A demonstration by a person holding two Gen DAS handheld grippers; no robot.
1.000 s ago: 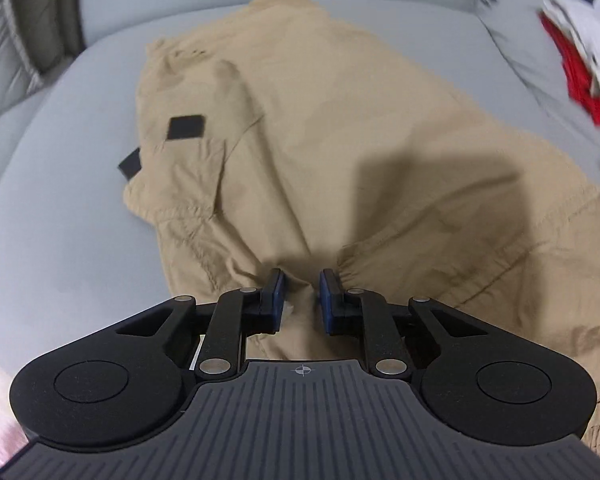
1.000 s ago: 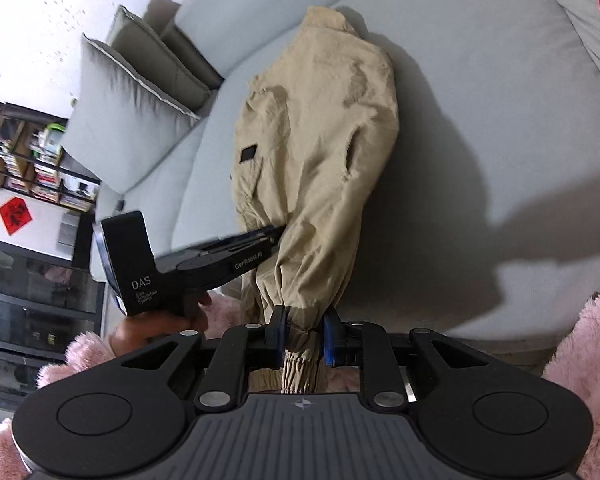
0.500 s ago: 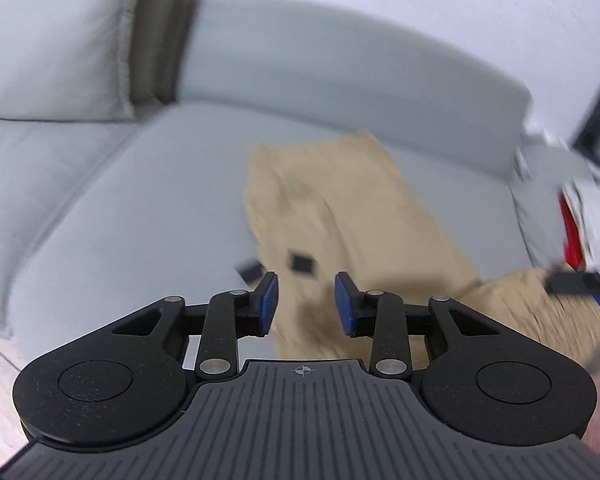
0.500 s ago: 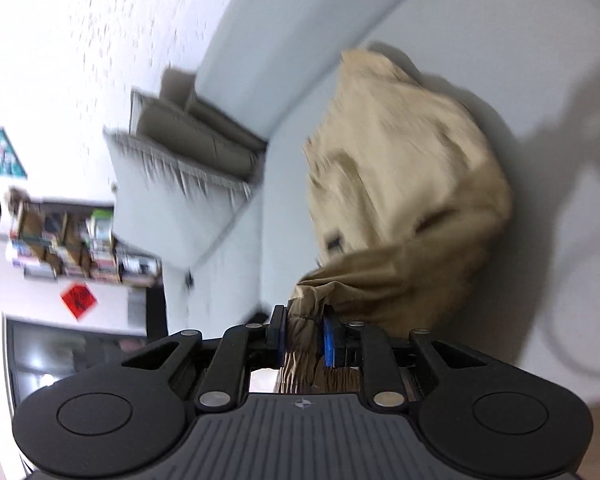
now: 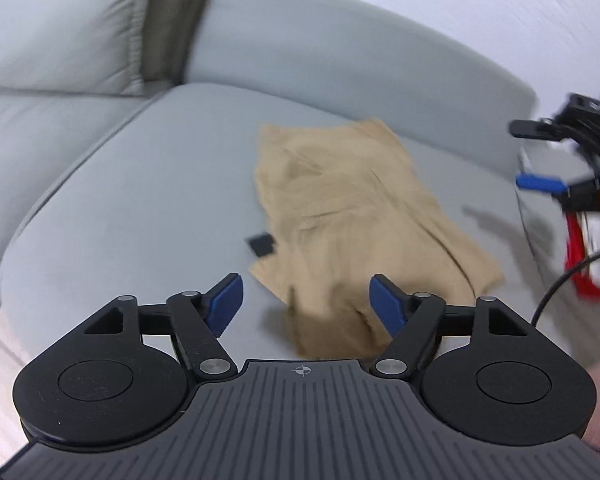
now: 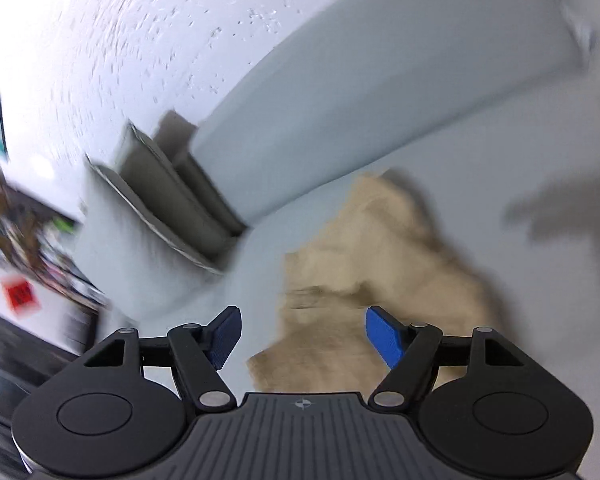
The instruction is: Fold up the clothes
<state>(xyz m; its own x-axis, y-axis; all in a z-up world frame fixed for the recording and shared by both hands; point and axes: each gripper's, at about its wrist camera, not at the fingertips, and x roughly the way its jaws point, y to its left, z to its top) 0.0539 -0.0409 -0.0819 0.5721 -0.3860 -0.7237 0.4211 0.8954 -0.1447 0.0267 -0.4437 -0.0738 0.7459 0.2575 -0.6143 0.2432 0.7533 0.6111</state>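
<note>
Tan trousers (image 5: 352,216) lie loosely folded on the grey sofa (image 5: 140,208).

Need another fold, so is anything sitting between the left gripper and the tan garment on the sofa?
Nothing visible. The left gripper is open just above the tan garment, with only bare sofa cushion beside it.

Sofa (image 5: 148,184): plain light grey. On it, garment (image 5: 352,216): plain tan, with a black patch (image 5: 262,245) at its edge. Left gripper (image 5: 306,306) and right gripper (image 6: 302,336): black bodies, blue pads. Beside the sofa, red fabric (image 5: 576,248).
</note>
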